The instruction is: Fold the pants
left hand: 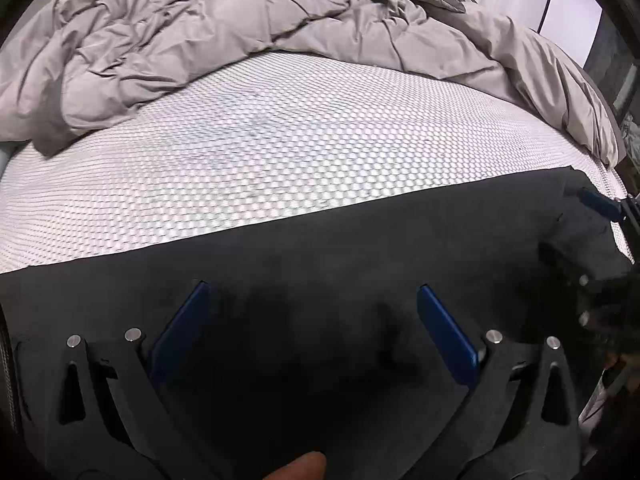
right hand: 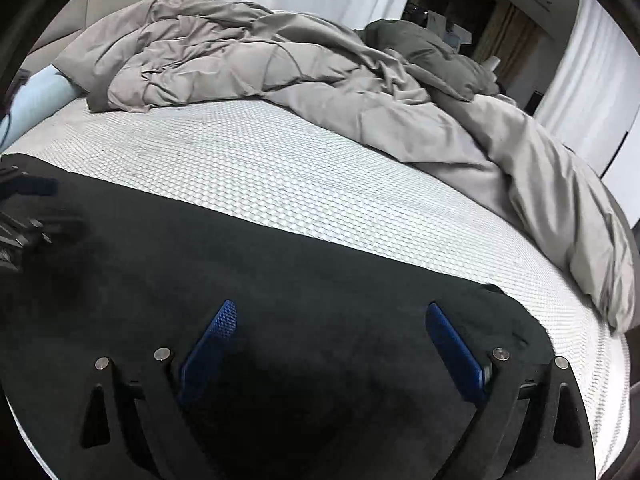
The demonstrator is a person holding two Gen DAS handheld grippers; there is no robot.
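Hovering spread wide, left gripper (left hand: 312, 292) and right gripper (right hand: 332, 312) apparently empty over black pants (left hand: 320, 248).

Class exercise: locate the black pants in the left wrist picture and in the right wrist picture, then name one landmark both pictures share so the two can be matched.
Left wrist view: the black pants fill the lower half, spread flat beneath the open left gripper.
Right wrist view: the black pants run from the left edge to lower right, beneath the open right gripper.
Shared landmark: the rumpled grey duvet beyond the white mattress.
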